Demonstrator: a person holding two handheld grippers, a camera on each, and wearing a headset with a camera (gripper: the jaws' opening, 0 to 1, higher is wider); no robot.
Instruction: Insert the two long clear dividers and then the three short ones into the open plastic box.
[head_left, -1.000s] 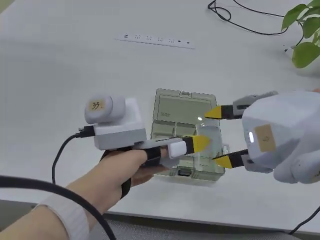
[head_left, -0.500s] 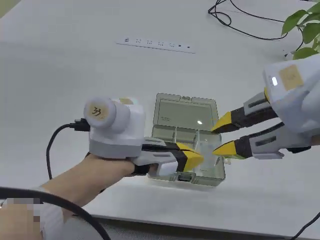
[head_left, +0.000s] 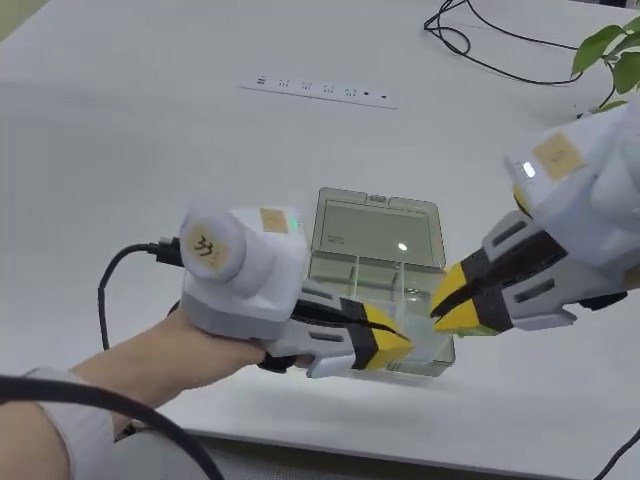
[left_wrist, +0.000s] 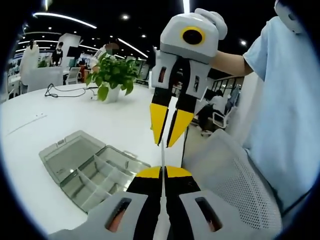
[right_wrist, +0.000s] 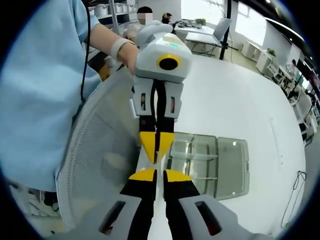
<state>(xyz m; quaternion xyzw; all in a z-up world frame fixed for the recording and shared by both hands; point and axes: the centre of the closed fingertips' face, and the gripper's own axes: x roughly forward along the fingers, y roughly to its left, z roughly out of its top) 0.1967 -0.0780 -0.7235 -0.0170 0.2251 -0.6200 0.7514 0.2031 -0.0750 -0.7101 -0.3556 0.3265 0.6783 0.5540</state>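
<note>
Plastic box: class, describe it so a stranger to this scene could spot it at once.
On the white table, nearer than the power strip, lies the plastic box. Alone there, it is translucent grey-green, lid flat open, compartments inside.

Two tongs are being held over the one table (head_left: 150, 150): the left tongs (head_left: 398, 340) and the right tongs (head_left: 443, 305). One open plastic box (head_left: 375, 222) is lying there (its compartments are too blurred to count). One clear divider (left_wrist: 162, 162) is showing edge-on. One power strip (head_left: 318, 89) is lying farther back, one black cable (head_left: 480, 35) is looping nearby, one potted plant (head_left: 612, 55) is standing at the edge, and one mesh chair (right_wrist: 100, 165) is standing below.
</note>
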